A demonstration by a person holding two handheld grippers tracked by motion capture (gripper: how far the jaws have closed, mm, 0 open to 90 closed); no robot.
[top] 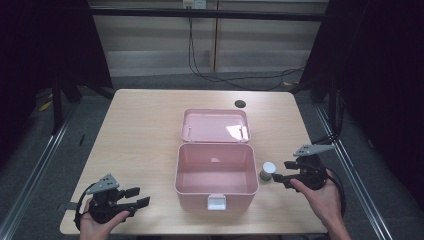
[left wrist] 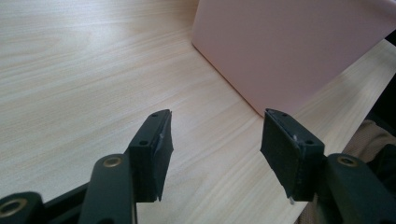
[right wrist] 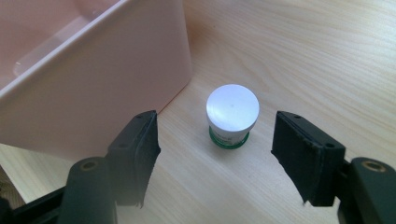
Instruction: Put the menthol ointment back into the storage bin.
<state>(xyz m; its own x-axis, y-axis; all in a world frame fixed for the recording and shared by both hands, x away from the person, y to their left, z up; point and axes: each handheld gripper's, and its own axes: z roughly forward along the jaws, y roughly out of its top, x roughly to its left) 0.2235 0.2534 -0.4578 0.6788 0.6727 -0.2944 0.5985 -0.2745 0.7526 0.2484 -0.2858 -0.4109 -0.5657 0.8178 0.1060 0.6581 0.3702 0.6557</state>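
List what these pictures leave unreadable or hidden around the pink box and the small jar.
- Jar label: in the right gripper view the white lid covers most of it; in the high view it is too small to read.
- Pink box: the left gripper view cuts it at the top and right edges.
- Box inside: the right gripper view's edge cuts it off.

My small white-capped jar [right wrist: 232, 116] with its green base stands upright on the table, just beside the open pink box [right wrist: 93, 74].
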